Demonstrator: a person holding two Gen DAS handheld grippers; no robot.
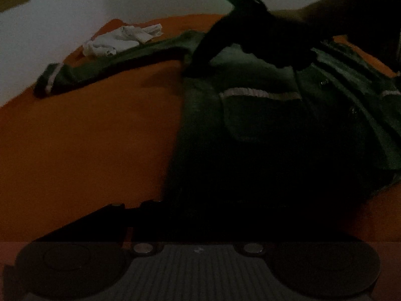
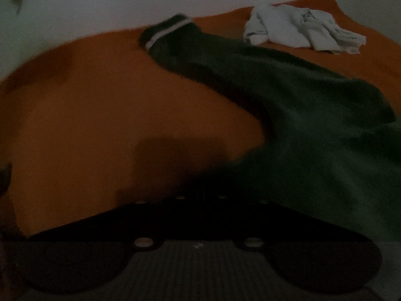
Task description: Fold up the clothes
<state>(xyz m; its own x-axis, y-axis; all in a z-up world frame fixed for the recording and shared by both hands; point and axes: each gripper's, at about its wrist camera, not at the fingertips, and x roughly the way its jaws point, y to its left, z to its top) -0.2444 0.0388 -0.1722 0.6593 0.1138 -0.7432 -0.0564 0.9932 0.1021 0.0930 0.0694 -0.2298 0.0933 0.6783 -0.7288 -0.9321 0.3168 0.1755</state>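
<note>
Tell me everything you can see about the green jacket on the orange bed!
The green jacket is dark green and looks soft and knitted. It lies spread front up on the orange sheet. A front pocket has a pale stripe along its top, and small round buttons run down the middle. One long sleeve stretches out flat and ends in a ribbed cuff with a white stripe. The right gripper, shut, presses down where the sleeve joins the body. A crumpled white cloth lies just beyond the sleeve.
</note>
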